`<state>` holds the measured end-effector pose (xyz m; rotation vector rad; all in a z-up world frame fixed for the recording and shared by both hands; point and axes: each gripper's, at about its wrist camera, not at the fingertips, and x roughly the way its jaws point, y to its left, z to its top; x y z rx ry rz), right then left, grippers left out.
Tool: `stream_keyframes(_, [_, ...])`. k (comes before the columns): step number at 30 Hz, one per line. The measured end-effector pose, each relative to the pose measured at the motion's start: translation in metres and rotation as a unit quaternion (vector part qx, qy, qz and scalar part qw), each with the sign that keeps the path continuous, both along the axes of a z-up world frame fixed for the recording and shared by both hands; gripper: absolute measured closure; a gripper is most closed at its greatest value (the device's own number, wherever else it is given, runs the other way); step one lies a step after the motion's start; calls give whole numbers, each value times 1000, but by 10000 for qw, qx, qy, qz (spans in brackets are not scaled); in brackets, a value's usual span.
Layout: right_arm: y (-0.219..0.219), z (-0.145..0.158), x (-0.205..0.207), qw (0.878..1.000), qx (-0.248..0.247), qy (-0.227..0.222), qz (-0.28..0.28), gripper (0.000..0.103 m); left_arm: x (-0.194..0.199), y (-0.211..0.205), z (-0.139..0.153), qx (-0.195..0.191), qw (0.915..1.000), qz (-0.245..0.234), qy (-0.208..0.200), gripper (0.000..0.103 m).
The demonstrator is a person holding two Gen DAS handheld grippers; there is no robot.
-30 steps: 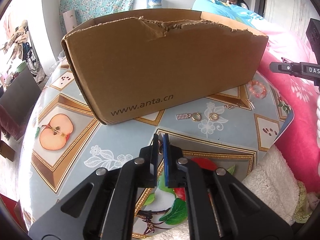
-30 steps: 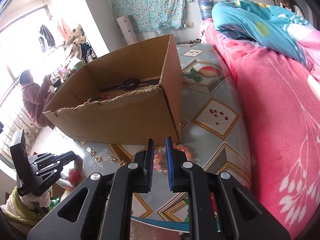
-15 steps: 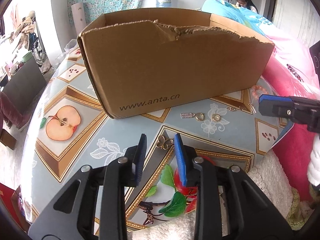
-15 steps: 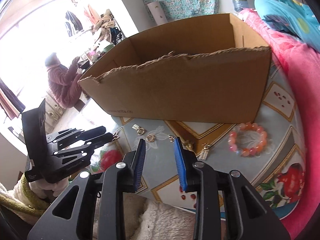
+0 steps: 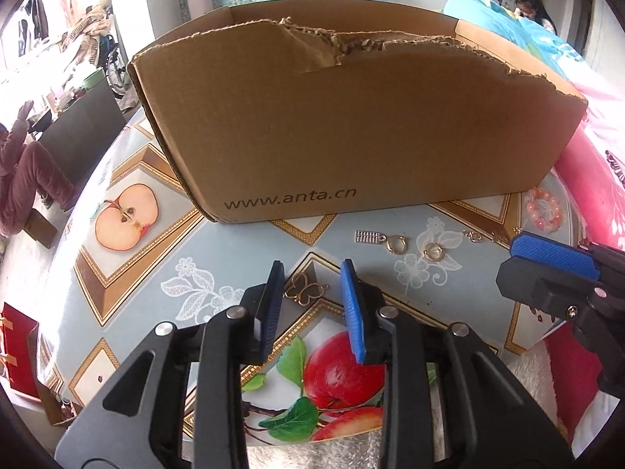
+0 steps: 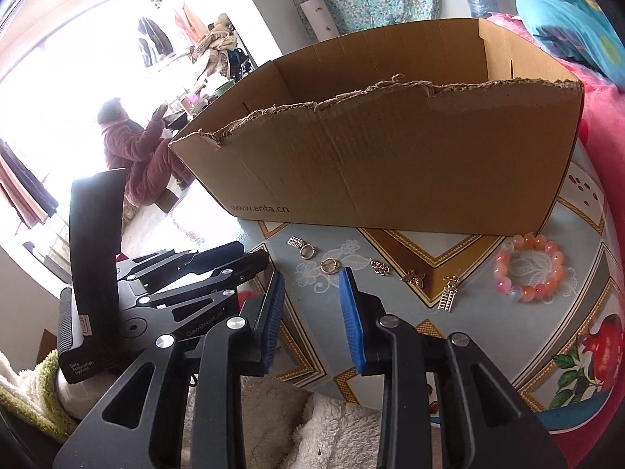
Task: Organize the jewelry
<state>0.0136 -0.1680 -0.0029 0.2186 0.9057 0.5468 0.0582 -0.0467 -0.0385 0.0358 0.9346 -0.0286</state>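
Both grippers have gone from nearly closed to parted since a second ago: left gripper (image 5: 310, 277) now has its jaws apart, straddling the butterfly pendant (image 5: 306, 290) lying flat on the bench (image 5: 234, 258), nothing clamped. Right gripper (image 6: 310, 285) has swung in toward the bench edge, jaws apart and empty, lined up on the gold hoop earrings (image 6: 330, 265), probably staging a second pick. Remaining charms and the bead bracelet (image 6: 531, 269) sit loose in front of the cardboard box (image 5: 351, 125), likely the drop target.
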Motion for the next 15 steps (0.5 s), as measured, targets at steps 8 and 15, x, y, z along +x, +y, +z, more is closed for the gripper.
stream_keyframes(8, [-5,3,-5,9999,22,-71,-123,74,-10,-14,-2,297,9990,-251,-221,95])
stream_keyframes(15, [-4,4,-9,9999,-18,-129,-100,74,-14,-10,-4,206,9970,-641,-375,103])
